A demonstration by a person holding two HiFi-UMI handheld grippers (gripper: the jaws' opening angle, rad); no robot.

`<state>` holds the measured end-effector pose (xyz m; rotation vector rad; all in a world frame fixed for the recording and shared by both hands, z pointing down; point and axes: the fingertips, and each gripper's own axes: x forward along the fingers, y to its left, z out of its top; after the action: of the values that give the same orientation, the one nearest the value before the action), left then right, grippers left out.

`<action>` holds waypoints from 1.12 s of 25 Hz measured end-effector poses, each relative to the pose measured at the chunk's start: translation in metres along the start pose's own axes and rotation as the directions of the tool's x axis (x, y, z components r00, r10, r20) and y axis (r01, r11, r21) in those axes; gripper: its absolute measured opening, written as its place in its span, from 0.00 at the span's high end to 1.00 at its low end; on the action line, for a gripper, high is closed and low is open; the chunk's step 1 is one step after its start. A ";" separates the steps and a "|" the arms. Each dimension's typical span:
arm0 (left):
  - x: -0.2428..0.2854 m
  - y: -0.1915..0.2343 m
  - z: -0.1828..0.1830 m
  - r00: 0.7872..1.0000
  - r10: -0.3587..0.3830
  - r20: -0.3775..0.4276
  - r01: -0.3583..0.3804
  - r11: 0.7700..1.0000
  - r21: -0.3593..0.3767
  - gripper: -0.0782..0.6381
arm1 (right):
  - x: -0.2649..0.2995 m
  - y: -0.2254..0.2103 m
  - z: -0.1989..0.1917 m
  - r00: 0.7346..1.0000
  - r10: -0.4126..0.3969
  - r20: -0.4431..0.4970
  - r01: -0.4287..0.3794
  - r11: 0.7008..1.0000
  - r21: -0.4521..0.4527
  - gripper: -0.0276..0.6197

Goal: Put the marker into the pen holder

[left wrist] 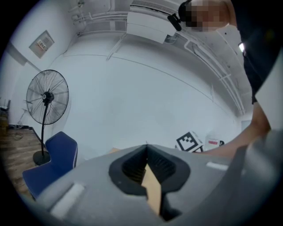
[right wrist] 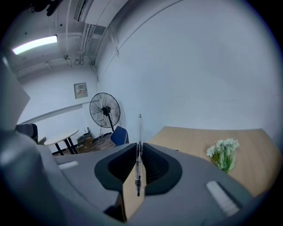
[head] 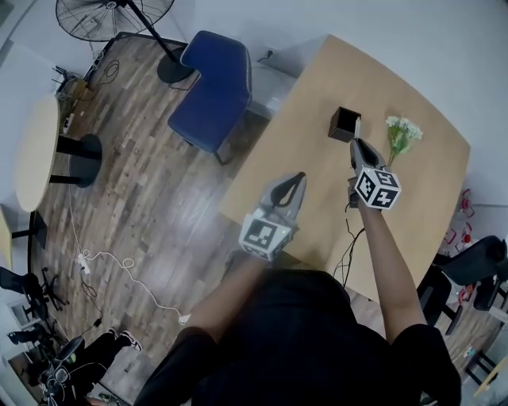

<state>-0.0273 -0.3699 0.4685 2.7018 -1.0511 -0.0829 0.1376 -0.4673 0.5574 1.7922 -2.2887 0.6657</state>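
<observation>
A thin clear marker stands upright between the jaws of my right gripper, which is shut on it, with its tip rising well above them. In the head view my right gripper hovers over the wooden table, just short of the black square pen holder. My left gripper hangs over the table's near left edge, jaws shut with nothing in them. In the left gripper view its tips meet.
A bunch of white flowers lies right of the holder, and also shows as flowers in the right gripper view. A blue chair stands left of the table, a floor fan beyond it. Cables trail off the table's near edge.
</observation>
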 end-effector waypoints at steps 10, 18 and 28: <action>0.048 0.028 -0.009 1.000 0.024 0.018 -0.022 0.995 -0.095 0.89 | 0.099 -0.064 -0.001 0.998 0.029 0.054 -0.038 0.986 0.164 0.89; 0.048 0.048 -0.033 0.996 0.082 -0.019 -0.084 0.989 -0.121 0.89 | 0.129 -0.099 -0.013 0.993 -0.018 0.117 -0.003 0.984 0.177 0.89; 0.060 0.049 -0.058 0.996 0.075 -0.055 -0.083 0.984 -0.156 0.89 | 0.147 -0.111 -0.016 0.973 -0.080 0.215 0.063 0.994 0.085 0.89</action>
<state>-0.0073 -0.4334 0.5390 2.5047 -1.0879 -0.0819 0.2016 -0.6106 0.6559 2.0673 -2.3488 0.5787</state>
